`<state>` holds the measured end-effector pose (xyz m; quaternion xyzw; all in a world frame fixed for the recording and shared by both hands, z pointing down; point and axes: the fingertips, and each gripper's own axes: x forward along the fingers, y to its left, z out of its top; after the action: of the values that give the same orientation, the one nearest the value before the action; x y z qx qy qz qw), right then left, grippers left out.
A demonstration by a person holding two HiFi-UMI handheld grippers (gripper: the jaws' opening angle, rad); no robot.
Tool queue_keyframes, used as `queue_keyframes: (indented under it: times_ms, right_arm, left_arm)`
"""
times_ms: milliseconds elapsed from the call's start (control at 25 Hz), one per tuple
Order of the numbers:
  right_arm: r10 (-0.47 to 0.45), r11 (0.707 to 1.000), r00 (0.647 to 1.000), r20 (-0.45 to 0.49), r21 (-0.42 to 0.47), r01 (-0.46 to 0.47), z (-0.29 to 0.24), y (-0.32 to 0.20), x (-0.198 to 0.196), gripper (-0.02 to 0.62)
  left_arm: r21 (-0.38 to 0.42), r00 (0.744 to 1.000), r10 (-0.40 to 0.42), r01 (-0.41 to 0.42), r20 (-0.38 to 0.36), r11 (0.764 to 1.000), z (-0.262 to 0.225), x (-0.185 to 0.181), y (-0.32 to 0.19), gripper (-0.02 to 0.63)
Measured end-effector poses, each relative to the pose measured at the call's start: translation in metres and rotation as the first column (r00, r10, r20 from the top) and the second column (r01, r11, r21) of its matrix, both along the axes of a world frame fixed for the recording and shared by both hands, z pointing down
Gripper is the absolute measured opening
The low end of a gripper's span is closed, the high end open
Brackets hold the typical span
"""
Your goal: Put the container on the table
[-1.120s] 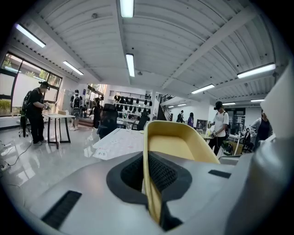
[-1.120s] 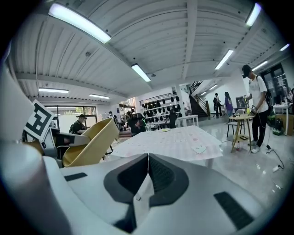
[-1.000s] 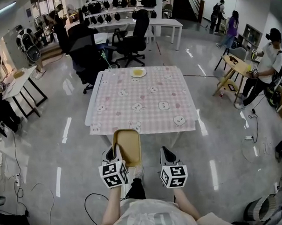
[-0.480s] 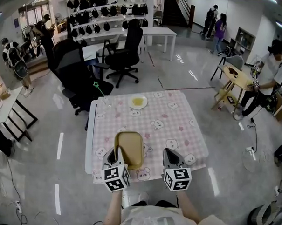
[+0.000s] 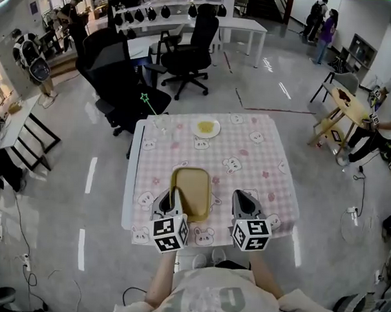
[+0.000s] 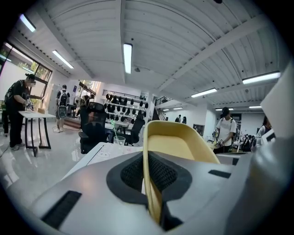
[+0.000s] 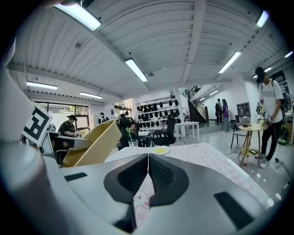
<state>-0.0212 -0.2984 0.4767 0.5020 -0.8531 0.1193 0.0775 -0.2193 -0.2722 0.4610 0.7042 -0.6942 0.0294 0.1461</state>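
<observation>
The container (image 5: 191, 194) is a tan, shallow, rounded-rectangle tray. It hangs over the near half of the table (image 5: 259, 168), which has a pink checked cloth. My left gripper (image 5: 175, 198) is shut on the container's left rim; in the left gripper view the thin rim (image 6: 151, 193) runs between the closed pads of that gripper (image 6: 146, 158). My right gripper (image 5: 244, 201) is shut with nothing in it, just right of the container and apart from it. In the right gripper view the container (image 7: 92, 144) tilts at the left of the closed right gripper (image 7: 148, 160).
A plate with yellow food (image 5: 206, 128) and a glass with a green star straw (image 5: 159, 121) stand at the table's far side. Black office chairs (image 5: 121, 78) are beyond the table. A small wooden table (image 5: 346, 107) and people stand far right.
Both grippers and the container have moved forward, from short of the table's near edge to over its near half. The left gripper has kept its hold.
</observation>
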Motion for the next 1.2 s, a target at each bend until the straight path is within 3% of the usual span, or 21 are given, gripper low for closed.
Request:
queue_keyframes:
  times_ms: [400, 1200]
  right_arm:
    - [-0.028, 0.999, 1.000, 0.005, 0.016, 0.028, 0.001, -0.021, 0.012, 0.029]
    - [-0.024, 0.999, 1.000, -0.003, -0.037, 0.024, 0.010, -0.016, 0.029, 0.029]
  left_arm:
    - [-0.003, 0.997, -0.069, 0.069, 0.019, 0.998, 0.006, -0.001, -0.008, 0.028]
    - [-0.019, 0.998, -0.058, 0.059, 0.012, 0.998, 0.010, 0.015, -0.030, 0.029]
